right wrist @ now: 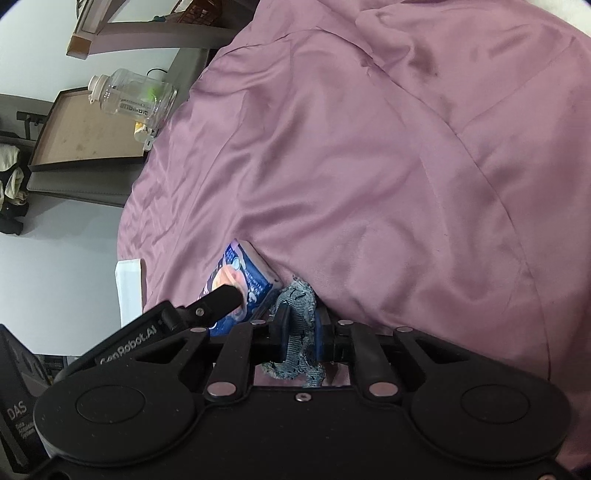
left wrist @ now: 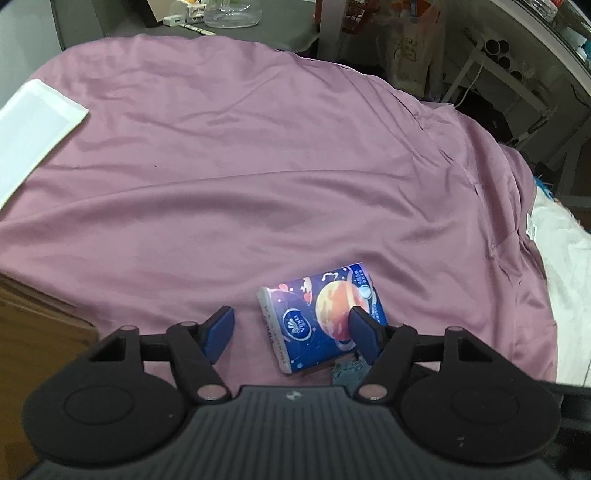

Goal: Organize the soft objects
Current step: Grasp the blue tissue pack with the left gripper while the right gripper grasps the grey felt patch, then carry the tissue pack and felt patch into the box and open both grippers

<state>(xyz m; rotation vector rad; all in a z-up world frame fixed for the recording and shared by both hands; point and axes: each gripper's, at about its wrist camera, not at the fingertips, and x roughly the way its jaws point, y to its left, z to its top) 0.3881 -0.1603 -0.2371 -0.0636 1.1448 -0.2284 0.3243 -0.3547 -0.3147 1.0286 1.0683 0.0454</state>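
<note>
A blue tissue pack point(left wrist: 314, 314) with a planet print lies on the purple bed sheet point(left wrist: 258, 166). My left gripper point(left wrist: 291, 319) hangs open just over it. One finger is beside the pack's left edge and the other is over its printed top. In the right wrist view the same tissue pack point(right wrist: 245, 269) rests against a fold of the sheet point(right wrist: 369, 166). My right gripper point(right wrist: 300, 325) is shut on a frayed scrap of denim cloth point(right wrist: 295, 295) right beside the pack. A corner of that denim cloth point(left wrist: 347, 369) shows under the left gripper's right finger.
A flat white box point(left wrist: 37, 122) lies at the sheet's left edge and a cardboard box point(left wrist: 33, 332) sits near left. Behind the bed are a dark table with a glass jar point(left wrist: 232, 14) and cluttered shelves point(left wrist: 498, 55). A plastic bottle point(right wrist: 133, 96) and a tray point(right wrist: 85, 129) stand beside the bed.
</note>
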